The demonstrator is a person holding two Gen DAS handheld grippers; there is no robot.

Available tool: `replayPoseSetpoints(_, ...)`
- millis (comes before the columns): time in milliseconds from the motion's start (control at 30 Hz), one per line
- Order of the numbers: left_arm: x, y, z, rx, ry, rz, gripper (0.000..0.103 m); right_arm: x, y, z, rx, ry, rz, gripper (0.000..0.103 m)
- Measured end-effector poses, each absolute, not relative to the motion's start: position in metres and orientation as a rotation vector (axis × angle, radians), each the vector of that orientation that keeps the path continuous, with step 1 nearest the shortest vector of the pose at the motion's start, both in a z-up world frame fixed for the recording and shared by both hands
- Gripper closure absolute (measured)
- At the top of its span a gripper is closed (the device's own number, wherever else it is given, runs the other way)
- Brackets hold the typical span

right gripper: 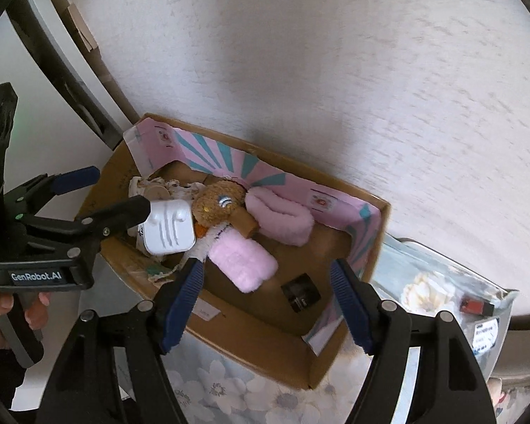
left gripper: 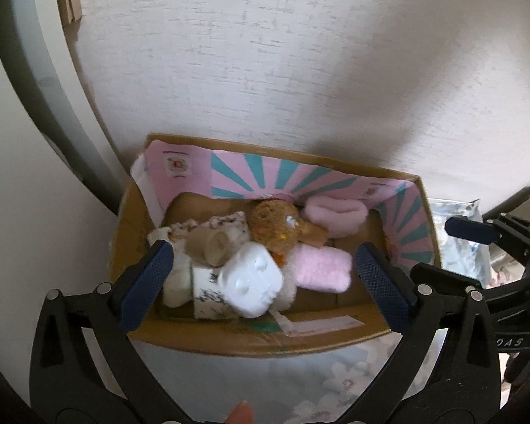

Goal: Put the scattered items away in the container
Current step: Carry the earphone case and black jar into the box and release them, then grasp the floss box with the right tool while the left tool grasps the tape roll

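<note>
Two grippers' fingers spread and empty, cardboard box (right gripper: 258, 321) pink-lined, holding brown plush toy (right gripper: 217, 201), white case (right gripper: 169, 228).

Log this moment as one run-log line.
left gripper: open, empty | right gripper: open, empty | both above cardboard box | white plastic tray: in box

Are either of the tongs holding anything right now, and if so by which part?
Nothing is held. The left tongs and right tongs both stand open above the cardboard box, pads clear of the items inside.
</note>
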State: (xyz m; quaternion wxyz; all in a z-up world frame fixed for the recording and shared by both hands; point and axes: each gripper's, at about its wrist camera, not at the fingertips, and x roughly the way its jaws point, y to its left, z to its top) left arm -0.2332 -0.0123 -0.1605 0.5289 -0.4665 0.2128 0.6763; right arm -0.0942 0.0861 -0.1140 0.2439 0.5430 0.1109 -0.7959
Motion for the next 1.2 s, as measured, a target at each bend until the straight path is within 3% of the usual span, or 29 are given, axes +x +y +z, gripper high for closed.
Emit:
replayPoseSetpoints(200, -0.221, -0.018, -0.148, -1.080, 0.510, 1.614, 0.000, -0.082, 0.092, -0.105, 1.496, 0.327, -2.197, 0.033)
replayPoseSetpoints(667, -0.167, -0.017, -0.129, -0.969, 0.565, 1.583, 0.000, -0.058, 0.142, -0.081, 1.423, 0.176, -2.284, 0.033)
replayPoseSetpoints(1200, -0.069, -0.009, -0.115, -0.913, 0.552, 1.445, 0.001, -0.046, 0.303, -0.068, 1.429, 0.072, -2.419, 0.033)
